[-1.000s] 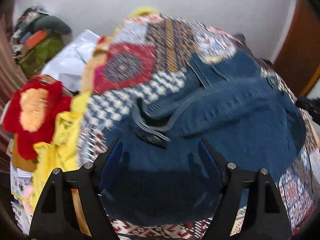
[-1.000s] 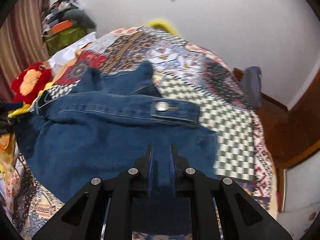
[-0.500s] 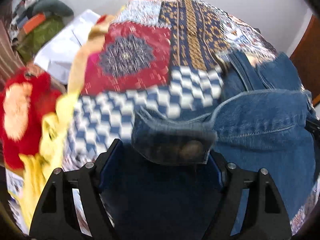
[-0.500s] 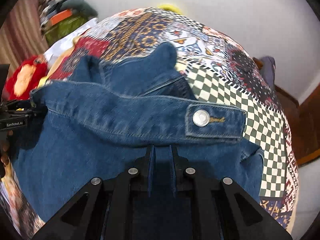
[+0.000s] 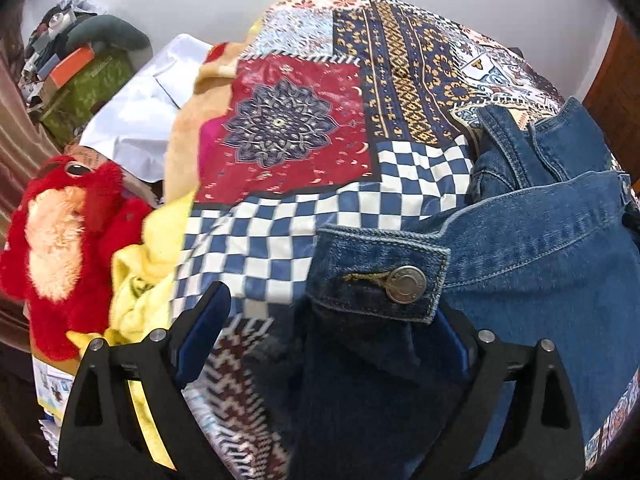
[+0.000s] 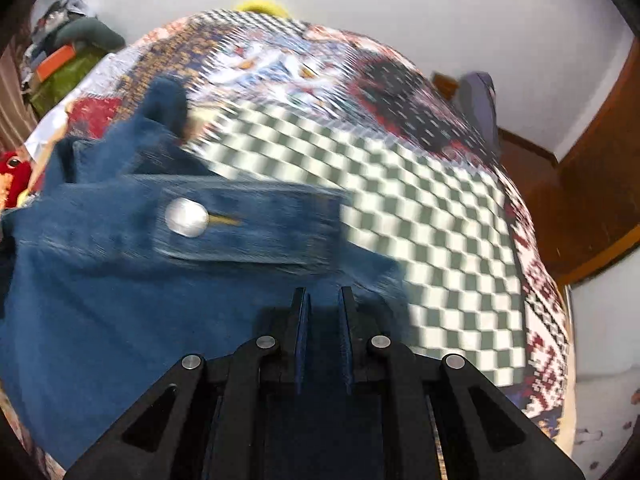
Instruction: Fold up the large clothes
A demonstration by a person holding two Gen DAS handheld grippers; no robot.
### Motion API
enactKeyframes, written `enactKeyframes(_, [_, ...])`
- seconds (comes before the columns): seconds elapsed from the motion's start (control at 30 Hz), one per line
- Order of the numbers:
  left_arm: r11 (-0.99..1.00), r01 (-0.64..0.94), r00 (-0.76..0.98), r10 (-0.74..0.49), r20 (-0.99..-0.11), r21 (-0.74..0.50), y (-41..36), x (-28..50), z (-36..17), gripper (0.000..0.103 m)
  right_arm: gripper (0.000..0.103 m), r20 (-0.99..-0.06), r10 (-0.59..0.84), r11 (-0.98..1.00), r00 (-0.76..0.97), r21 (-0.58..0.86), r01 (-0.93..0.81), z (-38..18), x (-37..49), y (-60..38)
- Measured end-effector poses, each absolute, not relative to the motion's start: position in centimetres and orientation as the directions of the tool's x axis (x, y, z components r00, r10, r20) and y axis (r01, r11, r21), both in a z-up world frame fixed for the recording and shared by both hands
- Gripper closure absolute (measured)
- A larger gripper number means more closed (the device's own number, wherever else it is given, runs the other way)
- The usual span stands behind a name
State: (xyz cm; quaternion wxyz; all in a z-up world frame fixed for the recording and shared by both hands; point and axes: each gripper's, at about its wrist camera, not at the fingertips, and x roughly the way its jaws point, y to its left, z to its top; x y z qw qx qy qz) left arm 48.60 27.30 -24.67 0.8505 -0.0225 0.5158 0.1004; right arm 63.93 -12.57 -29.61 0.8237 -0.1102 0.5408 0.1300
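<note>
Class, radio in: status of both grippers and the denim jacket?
Left gripper jaws opening, denim jacket between them. Right gripper shut on denim. Nothing in the way.

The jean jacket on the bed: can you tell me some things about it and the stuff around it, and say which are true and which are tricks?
1. The jean jacket lies on a patchwork bedcover. True.
2. The jacket's button is gold. False: it is silver metal.
3. A red plush toy sits left of the bedcover. True.
4. The right gripper is wide open. False: its fingers are shut on denim.
5. The left gripper is spread wide, its fingers opening, a jacket corner between them. True.
</note>
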Motion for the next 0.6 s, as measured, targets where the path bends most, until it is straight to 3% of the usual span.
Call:
enactKeyframes(0.23, [0.961, -0.238, 0.517, 0.249, -0.819, 0.142, 26.5, 47.0, -20.0, 0.009, 0.093, -0.897, 0.231, 0.929, 0.376, 0.089, -0.359, -25.2, 60.8, -13.5])
enactKeyframes(0.43, [0.982, -0.175, 0.568, 0.158, -0.808, 0.070, 24.6, 44.2, -17.5, 0.009, 0.093, -0.865, 0.339, 0.850, 0.371, 0.113, -0.514, -21.5, 56.3, -8.6])
enactKeyframes(0.6, [0.993, -0.092, 0.526, 0.107, -0.843, 0.068, 21.7, 42.1, -20.1, 0.009, 0.093, -0.859, 0.422, 0.778, 0.288, 0.180, -0.602, -20.8, 52.9, -3.7])
